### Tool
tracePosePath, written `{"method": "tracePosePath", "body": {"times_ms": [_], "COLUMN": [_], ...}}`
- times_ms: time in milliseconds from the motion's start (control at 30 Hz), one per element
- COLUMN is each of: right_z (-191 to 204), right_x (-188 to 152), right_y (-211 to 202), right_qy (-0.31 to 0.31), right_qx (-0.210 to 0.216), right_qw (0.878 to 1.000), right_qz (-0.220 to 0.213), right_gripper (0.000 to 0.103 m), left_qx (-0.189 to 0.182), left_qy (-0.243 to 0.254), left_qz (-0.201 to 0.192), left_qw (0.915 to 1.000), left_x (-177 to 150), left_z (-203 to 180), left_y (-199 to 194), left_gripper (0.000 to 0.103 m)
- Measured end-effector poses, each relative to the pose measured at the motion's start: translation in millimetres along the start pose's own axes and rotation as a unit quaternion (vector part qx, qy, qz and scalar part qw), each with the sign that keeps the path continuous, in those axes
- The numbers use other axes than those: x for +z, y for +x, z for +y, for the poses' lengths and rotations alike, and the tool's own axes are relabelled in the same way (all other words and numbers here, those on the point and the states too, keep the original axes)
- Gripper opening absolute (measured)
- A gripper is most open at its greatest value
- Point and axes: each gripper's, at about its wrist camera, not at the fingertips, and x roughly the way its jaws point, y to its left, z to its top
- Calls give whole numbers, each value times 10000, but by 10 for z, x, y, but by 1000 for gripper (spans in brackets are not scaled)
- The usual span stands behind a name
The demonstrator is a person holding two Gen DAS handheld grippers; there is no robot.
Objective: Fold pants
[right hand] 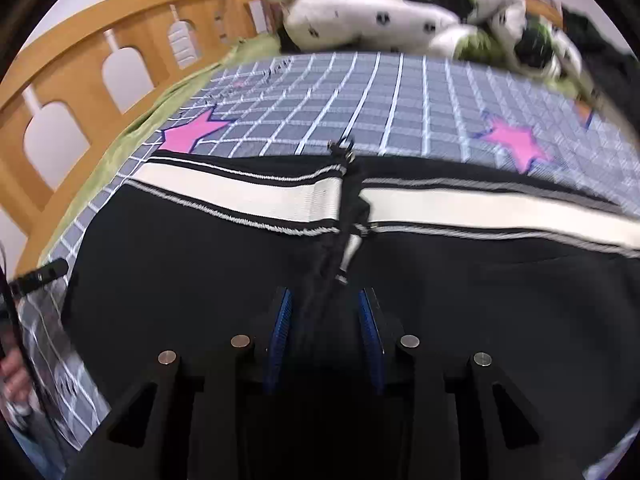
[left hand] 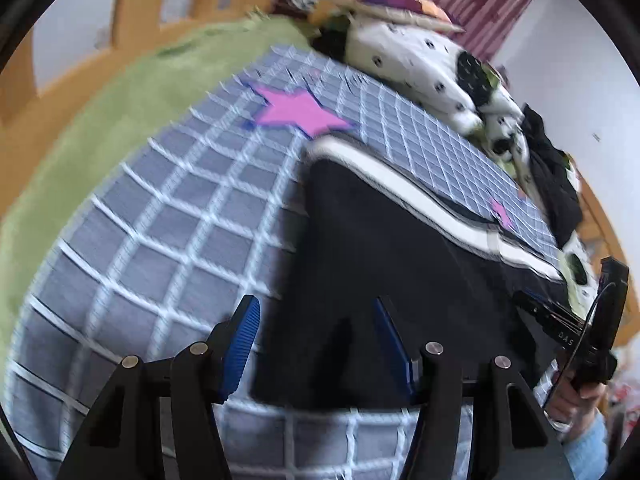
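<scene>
Look at the lower right of your left wrist view: the only legible writing there is the pale capitals "DAS", printed on the black body of the right gripper [left hand: 566, 330] just above your hand [left hand: 578, 396]. The word runs on under the cable, and the rest cannot be made out. In your right wrist view, nothing legible shows anywhere.

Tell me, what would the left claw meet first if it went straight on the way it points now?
Most likely the black pants. The left claw is open and points down at their near corner, with nothing in between. One finger is over the checked blanket, so it may touch that too; depth is unclear.
</scene>
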Motion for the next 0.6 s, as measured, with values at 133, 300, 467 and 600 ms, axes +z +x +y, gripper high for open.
{"method": "tracePosePath", "body": {"times_ms": [133,300,467,600], "right_z": [-47,-5,-232,-529], "right_x": [-245,-459,-469,-448], "right_y": [-224,-18,-243,-579], "right_qy": [-73,-187,193,223], "right_qx": [109,-31,270,-53], "right_qw": [9999,9998,9994,9984], "right_qz": [-92,-45,-100,-512], "right_gripper": [34,34,36,39], "left_qx": [32,173,656,788], "left_qy": [-152,-101,455,1160], "left_qz": [319,124,-565,-1006], "left_qw": [9994,9997,9952,9850], "left_x": [-137,-177,-93,14], "left_z": [50,-27,-421,-1032], "left_y": [212,263,-55,-325], "left_gripper": [56,45,19,18]}}
